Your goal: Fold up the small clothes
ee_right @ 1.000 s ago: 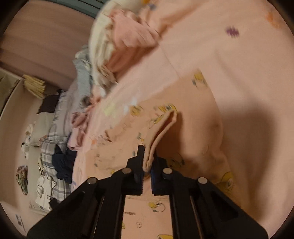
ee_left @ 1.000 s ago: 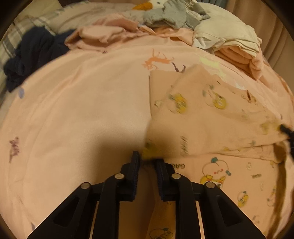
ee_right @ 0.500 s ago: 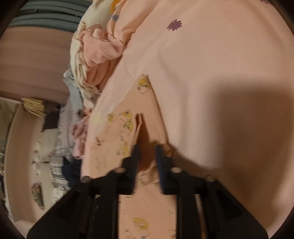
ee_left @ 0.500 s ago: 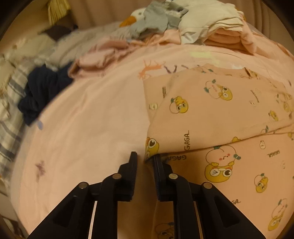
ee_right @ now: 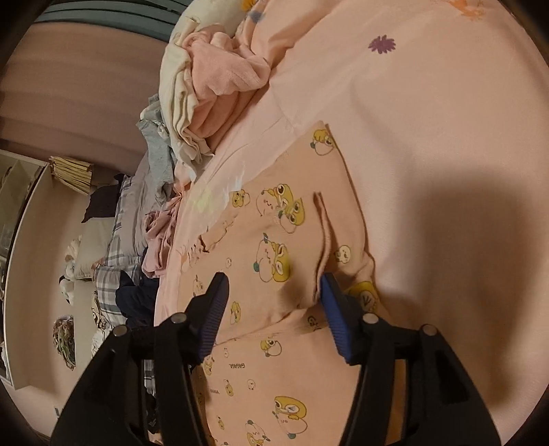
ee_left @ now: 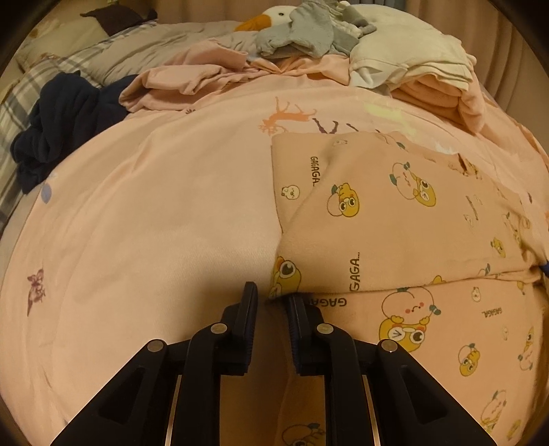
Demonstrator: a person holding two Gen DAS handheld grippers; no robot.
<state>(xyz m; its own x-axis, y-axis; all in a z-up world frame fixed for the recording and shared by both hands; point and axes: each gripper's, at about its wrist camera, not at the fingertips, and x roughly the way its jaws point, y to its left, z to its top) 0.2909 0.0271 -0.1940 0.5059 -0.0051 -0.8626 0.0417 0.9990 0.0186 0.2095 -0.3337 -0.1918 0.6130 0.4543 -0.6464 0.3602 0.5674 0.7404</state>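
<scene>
A small peach garment printed with yellow cartoon ducks [ee_left: 394, 223] lies on the pink bedspread [ee_left: 164, 212], its upper part folded down over the lower. My left gripper [ee_left: 271, 298] is slightly open right at the folded flap's near corner, holding nothing. In the right wrist view the same garment [ee_right: 274, 260] lies flat with a raised crease. My right gripper [ee_right: 272, 286] is wide open just above it, the right finger [ee_right: 334, 308] beside the crease.
A folded stack of cream and pink clothes [ee_left: 422, 75] sits at the back right, with grey clothes and a plush duck [ee_left: 302, 31] behind. A crumpled pink garment [ee_left: 192, 82] and dark navy clothing [ee_left: 58, 116] lie at the back left.
Both grippers carried the garment's edge over, laid it down folded and opened. The right gripper let go of the fabric and spread wide; the left backed off slightly.
</scene>
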